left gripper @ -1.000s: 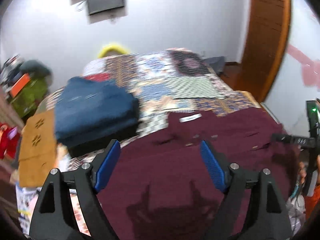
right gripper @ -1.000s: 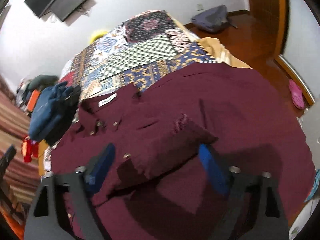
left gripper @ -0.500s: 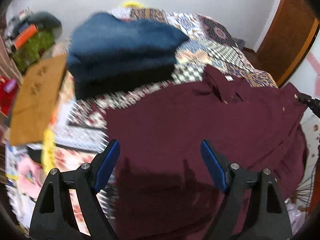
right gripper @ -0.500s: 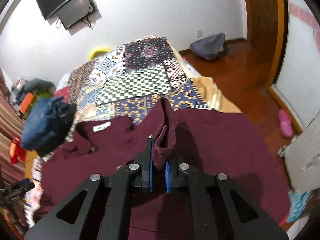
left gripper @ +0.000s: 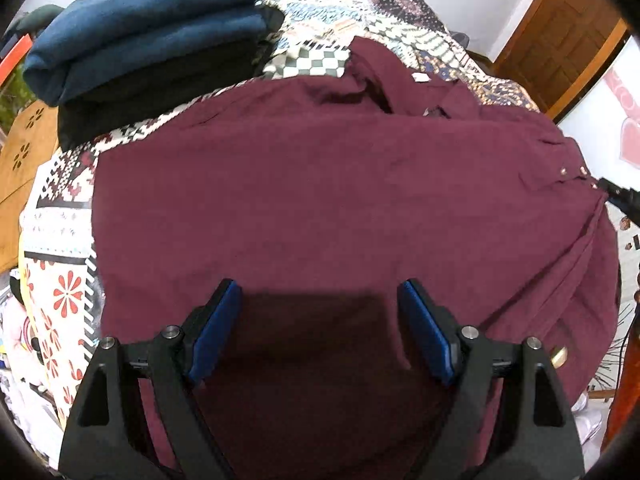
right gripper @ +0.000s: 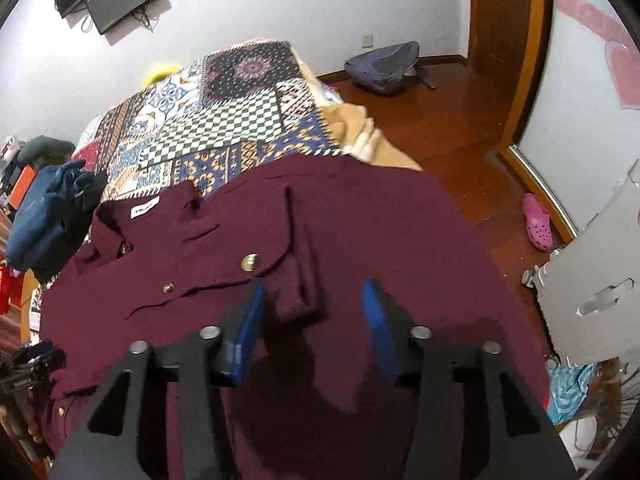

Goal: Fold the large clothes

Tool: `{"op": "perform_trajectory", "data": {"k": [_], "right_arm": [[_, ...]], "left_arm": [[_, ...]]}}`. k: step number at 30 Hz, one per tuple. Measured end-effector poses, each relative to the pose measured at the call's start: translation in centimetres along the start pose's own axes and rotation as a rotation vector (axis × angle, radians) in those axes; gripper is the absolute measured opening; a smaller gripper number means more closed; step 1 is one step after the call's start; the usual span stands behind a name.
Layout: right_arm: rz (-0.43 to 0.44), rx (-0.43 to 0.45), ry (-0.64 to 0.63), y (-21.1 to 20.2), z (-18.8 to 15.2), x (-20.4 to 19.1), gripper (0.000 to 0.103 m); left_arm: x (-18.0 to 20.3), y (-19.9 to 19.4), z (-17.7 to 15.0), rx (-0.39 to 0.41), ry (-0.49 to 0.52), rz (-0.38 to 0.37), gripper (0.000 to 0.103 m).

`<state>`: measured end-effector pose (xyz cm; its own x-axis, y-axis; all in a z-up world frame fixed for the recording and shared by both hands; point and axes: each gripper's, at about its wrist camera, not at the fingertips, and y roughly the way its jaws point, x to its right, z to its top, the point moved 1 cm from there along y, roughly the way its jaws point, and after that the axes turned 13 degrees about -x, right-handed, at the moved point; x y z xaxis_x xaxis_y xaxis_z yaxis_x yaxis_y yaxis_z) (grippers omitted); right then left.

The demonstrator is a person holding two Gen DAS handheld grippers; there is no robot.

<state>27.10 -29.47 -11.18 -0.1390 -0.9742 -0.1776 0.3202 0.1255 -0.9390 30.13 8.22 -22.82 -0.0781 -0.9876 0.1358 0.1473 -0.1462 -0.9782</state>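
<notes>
- Fingers, left gripper point(left gripper: 320, 320): my blue pads stand spread wide above the maroon shirt point(left gripper: 340, 208), nothing between them, as wide as a second ago.
- Fingers, right gripper point(right gripper: 314, 320): jaws opening; half a second ago they were pinched shut on a raised fold of the shirt, now the pads stand apart. The cuff of the folded-in sleeve point(right gripper: 292, 292) lies between them, just beside my left pad; I cannot tell whether it touches.
- Change, left view: a second ago the camera took in the wall and wall screens; now it looks steeply down, the shirt fills most of the frame, and the gripper's shadow falls on the cloth between my fingers.
- Change, shirt: the fold that was lifted half a second ago now lies flat on the front.
- Shirt, location: spread across the near end of the bed with the patchwork bedspread point(right gripper: 224, 120), collar toward the far end, brass buttons point(right gripper: 251, 262) showing.
- Folded blue garments point(left gripper: 152, 20): stacked on the bed to the left of the shirt, apart from it.
- Writing: white neck label point(right gripper: 145, 208) at the collar carries dark print, too small to read.
- Floor: pink clog point(right gripper: 538, 226), grey backpack point(right gripper: 384, 66).
</notes>
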Motion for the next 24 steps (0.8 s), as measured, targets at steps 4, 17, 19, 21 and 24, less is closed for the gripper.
{"op": "perform_trajectory", "data": {"k": [4,17,19,21,24], "right_arm": [[-0.005,0.027,0.024,-2.0,-0.2,1.9,0.053],[0.046,0.023,0.311,-3.3,-4.4,12.2,0.064],[0.073,-0.007,0.36,-2.4,-5.3,13.4,0.064],[0.1,-0.041,0.411,-1.3,-6.2,14.5,0.064],[0.138,-0.087,0.469,0.1,-7.3,15.7,0.064]], "left_arm": [[1.8,-1.7,1.3,0.053,0.01,-0.001,0.082],[9.9,-7.9,3.8,0.26,0.141,-0.013,0.082],[11.0,-7.9,3.7,0.274,0.161,-0.013,0.082],[12.1,-7.8,3.4,0.282,0.183,-0.013,0.082],[13.3,-7.1,3.1,0.267,0.208,-0.029,0.082]]}}
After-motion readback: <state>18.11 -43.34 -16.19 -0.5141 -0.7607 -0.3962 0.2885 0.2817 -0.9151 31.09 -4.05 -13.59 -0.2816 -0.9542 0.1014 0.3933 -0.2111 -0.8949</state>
